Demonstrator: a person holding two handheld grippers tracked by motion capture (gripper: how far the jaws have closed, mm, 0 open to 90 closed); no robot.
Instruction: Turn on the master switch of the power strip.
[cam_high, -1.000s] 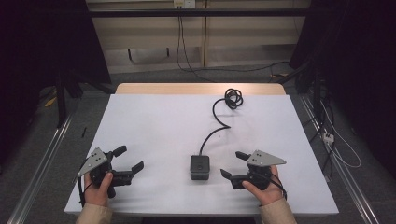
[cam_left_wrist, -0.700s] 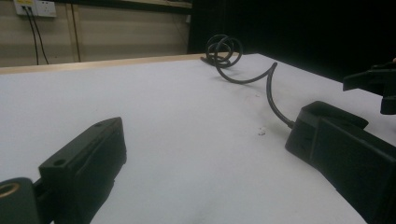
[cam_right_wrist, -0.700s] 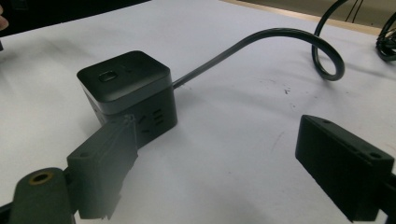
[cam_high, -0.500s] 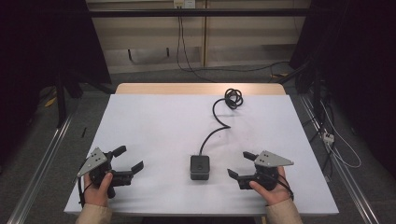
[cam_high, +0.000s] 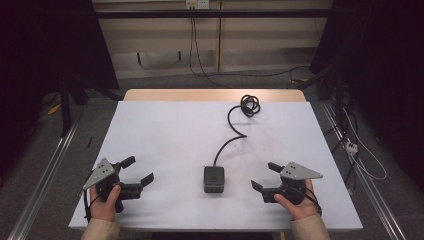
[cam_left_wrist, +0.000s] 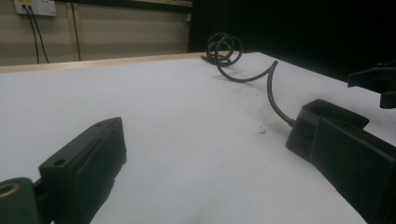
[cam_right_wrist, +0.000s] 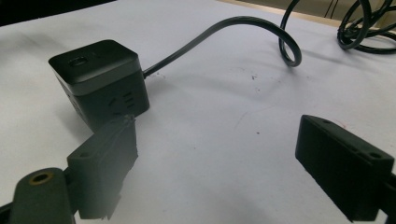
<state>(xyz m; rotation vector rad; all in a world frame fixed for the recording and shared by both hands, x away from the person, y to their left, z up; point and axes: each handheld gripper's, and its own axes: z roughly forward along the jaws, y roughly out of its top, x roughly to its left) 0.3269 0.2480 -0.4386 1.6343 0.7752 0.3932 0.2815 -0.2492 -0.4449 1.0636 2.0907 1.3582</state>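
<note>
A black cube-shaped power socket (cam_high: 213, 179) sits on the white table (cam_high: 165, 130), near its front edge. Its black cable (cam_high: 231, 127) runs back to a coil (cam_high: 249, 105) at the far edge. My left gripper (cam_high: 138, 170) is open and empty at the front left, well apart from the cube. My right gripper (cam_high: 265, 175) is open and empty just right of the cube, not touching it. In the right gripper view the cube (cam_right_wrist: 100, 79) lies ahead of the left jaw, between the spread jaws of that gripper (cam_right_wrist: 210, 154). The left gripper view looks past its own gripper (cam_left_wrist: 210, 154) to the coil (cam_left_wrist: 224, 46).
A wooden strip (cam_high: 210, 95) edges the table's far side. Metal rails (cam_high: 45, 170) run along the floor on both sides, with loose cables (cam_high: 360, 155) on the right. The other gripper (cam_left_wrist: 378, 81) shows at the right edge of the left gripper view.
My right gripper has drifted a little to the right, away from the cube. The left gripper has barely moved.
</note>
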